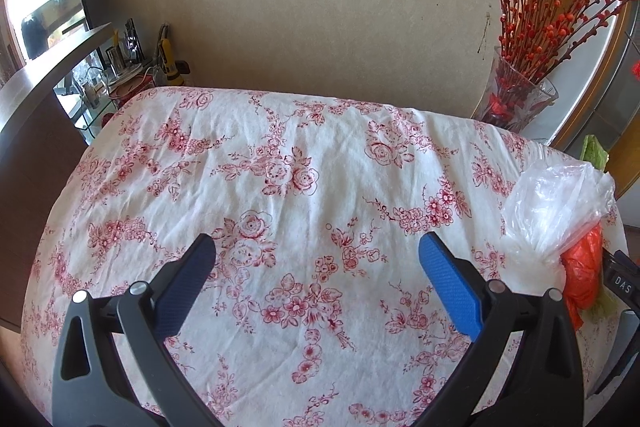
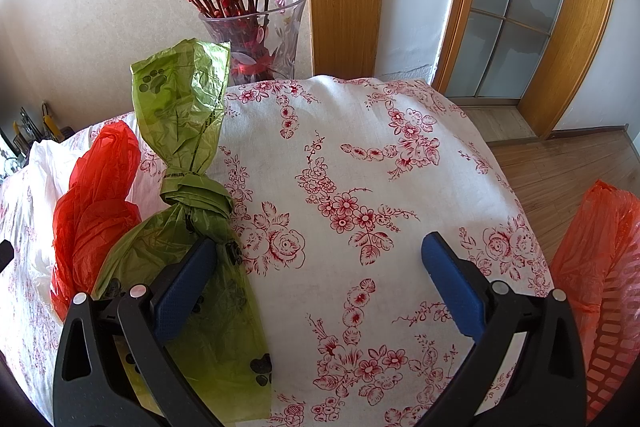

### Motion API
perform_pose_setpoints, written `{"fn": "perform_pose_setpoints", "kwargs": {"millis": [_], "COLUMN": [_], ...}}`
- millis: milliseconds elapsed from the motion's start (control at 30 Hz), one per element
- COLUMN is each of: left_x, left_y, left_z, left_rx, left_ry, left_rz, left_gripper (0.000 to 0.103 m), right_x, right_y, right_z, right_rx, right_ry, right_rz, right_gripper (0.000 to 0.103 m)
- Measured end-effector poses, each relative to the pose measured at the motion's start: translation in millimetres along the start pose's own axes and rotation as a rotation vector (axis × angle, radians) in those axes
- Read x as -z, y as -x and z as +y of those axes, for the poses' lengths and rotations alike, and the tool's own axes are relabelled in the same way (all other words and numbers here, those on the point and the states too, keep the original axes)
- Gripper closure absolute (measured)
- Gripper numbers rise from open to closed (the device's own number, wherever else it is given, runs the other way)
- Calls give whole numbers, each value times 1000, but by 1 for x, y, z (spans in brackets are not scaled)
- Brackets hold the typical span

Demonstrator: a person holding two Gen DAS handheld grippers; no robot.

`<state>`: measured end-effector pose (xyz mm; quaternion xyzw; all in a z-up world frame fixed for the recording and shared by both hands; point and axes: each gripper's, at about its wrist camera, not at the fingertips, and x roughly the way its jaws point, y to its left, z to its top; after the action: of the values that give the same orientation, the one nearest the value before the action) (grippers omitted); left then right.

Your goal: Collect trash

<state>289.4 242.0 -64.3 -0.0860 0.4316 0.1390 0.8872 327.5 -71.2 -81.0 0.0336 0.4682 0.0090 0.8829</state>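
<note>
Right of the left gripper (image 1: 318, 255), a small black part (image 1: 622, 285) reads "DAS". The print on the green bag (image 2: 188, 131) is unreadable.

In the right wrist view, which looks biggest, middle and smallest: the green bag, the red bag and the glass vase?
1. Green bag, though it lies nearest the camera, which enlarges it.
2. Red bag.
3. Glass vase; it stands farther back, so it may truly be bigger than it looks.

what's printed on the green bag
Dark paw prints on the knotted green bag, clearest in the right wrist view.
</note>
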Motion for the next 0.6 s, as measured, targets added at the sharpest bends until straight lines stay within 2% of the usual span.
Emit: {"fn": "perform_pose_setpoints", "kwargs": {"millis": [600], "left_x": [2], "left_y": [12], "left_z": [-15], "left_rx": [8], "left_ry": [-55], "left_rz": [-17], "left_gripper": [4], "right_x": [0], "right_y": [0], "right_z": [0], "right_rx": [0], "right_ry": [0], "right_rz": [-1], "right_gripper": [2]}}
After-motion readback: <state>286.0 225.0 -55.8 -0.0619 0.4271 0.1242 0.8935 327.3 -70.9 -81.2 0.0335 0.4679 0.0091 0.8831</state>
